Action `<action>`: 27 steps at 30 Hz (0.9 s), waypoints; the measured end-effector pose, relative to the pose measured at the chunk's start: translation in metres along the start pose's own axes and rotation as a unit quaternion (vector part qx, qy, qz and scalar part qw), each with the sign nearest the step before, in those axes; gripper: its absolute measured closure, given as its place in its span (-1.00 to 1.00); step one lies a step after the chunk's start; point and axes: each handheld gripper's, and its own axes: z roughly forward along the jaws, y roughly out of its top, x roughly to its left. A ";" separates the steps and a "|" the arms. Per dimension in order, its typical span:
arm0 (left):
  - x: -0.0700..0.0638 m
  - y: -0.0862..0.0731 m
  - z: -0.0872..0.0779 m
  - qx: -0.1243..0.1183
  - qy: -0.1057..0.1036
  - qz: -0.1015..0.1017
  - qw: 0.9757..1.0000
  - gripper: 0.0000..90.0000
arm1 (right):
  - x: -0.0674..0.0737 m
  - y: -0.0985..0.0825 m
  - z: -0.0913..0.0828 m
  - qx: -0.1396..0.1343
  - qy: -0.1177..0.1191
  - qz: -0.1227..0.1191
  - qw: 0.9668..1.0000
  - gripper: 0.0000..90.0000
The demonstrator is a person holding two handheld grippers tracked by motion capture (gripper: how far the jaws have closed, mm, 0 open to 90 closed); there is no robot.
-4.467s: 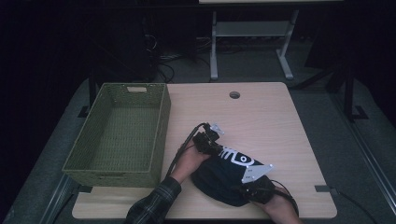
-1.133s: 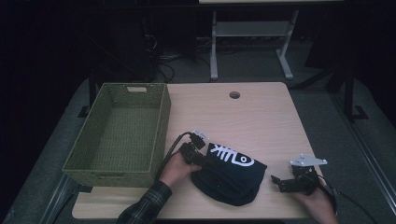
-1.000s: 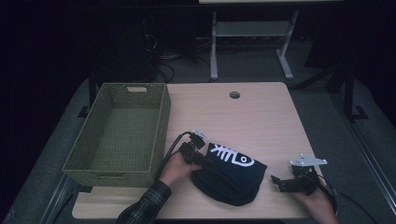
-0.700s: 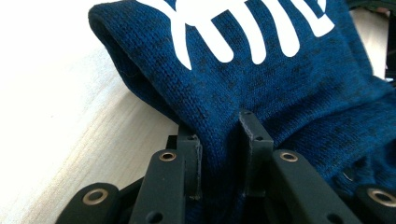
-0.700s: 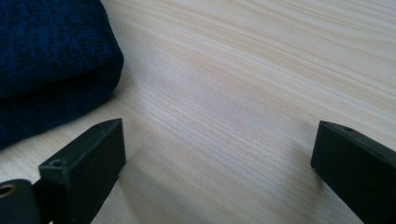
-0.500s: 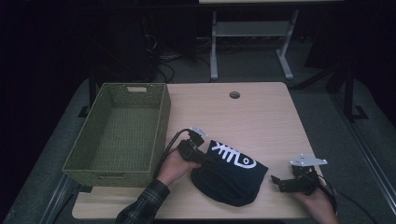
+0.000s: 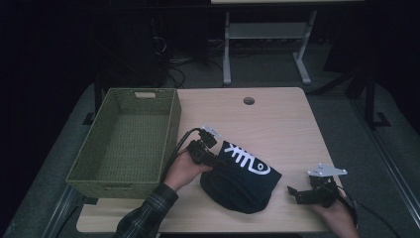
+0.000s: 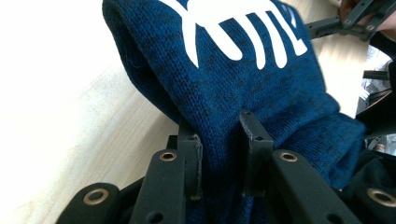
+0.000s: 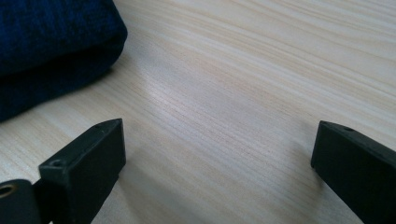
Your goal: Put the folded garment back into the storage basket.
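At the left of the high view sits a green basket [image 7: 124,139] on the table [image 7: 277,124]. Lower middle, the left claw [image 7: 214,157] pinches a fold of the dark blue sweater [image 7: 242,181], which seems partly lifted. At lower right, the right claw [image 7: 295,193] stands wide, holding nothing, near the sweater.

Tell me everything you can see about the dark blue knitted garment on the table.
The dark blue knitted garment looks like soft wool, with a white fishbone-like print on top. It lies folded in a bundle on the near part of the wooden table, right of the green basket. The left tool pinches a fold at its left edge. The right tool stands open, apart from it.
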 end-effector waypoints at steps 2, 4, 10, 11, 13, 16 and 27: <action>-0.002 0.003 -0.005 0.000 -0.002 0.002 1.000 0.65 | 0.000 0.000 0.000 0.000 0.000 0.000 1.000 -0.94; -0.004 0.006 -0.010 -0.001 -0.003 0.002 1.000 0.65 | 0.000 0.000 0.000 0.000 0.000 0.000 1.000 -0.94; -0.008 0.016 -0.029 -0.002 -0.005 0.012 1.000 0.65 | 0.000 0.000 0.000 0.000 0.000 0.000 1.000 -0.94; -0.008 0.017 -0.032 -0.001 -0.006 0.014 1.000 0.65 | 0.000 0.000 0.000 0.000 0.000 0.000 1.000 -0.94; -0.010 0.020 -0.037 0.000 -0.005 0.015 1.000 0.65 | 0.000 0.000 0.000 0.000 0.000 0.000 1.000 -0.94; -0.013 0.023 -0.044 0.003 -0.001 0.020 1.000 0.65 | 0.000 0.000 0.000 -0.001 0.000 0.000 1.000 -0.94; -0.017 0.032 -0.061 0.005 -0.002 0.032 0.999 0.65 | 0.000 0.000 0.000 -0.001 0.000 0.000 1.000 -0.94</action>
